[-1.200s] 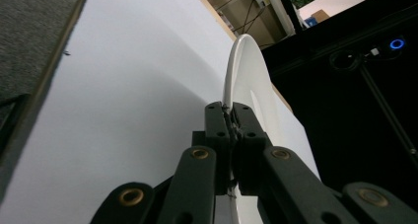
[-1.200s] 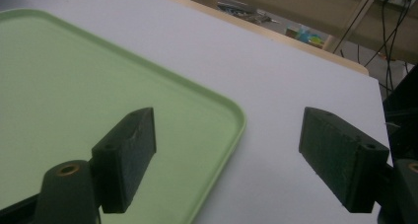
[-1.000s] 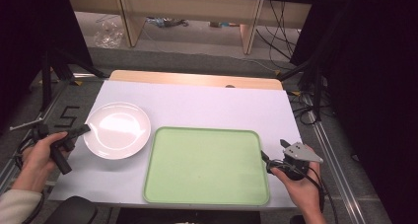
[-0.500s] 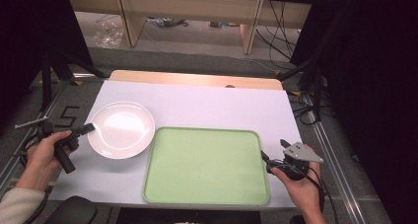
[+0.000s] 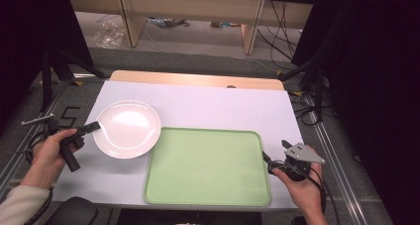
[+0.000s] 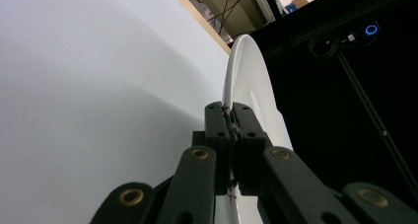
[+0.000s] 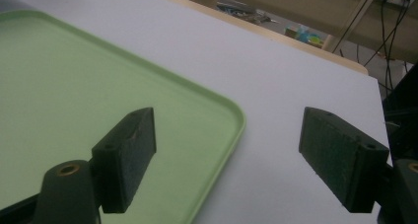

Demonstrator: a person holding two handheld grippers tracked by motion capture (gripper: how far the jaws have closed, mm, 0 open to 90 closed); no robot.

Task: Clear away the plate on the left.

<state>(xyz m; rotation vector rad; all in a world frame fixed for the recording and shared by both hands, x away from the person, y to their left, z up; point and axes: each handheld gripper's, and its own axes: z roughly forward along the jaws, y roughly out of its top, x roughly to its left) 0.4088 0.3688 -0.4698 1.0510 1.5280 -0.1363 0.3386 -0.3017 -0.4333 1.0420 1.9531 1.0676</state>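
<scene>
1. In the left gripper view the left gripper [image 6: 230,119] has its jaws clamped on the rim of the white plate [image 6: 249,73]; the strip of rim between the pads is hidden.
2. Below those jaws, the plate's near part is cut off by the bottom edge.
3. In the right gripper view the green tray [image 7: 74,76], under the left-hand jaw of the right gripper [image 7: 236,150], runs off the left and bottom edges.
4. The right-hand jaw is clipped at the picture's right edge.

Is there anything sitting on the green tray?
No, the green tray lies bare in the high view, and the white plate sits beside it, held at its rim by the left gripper.
</scene>
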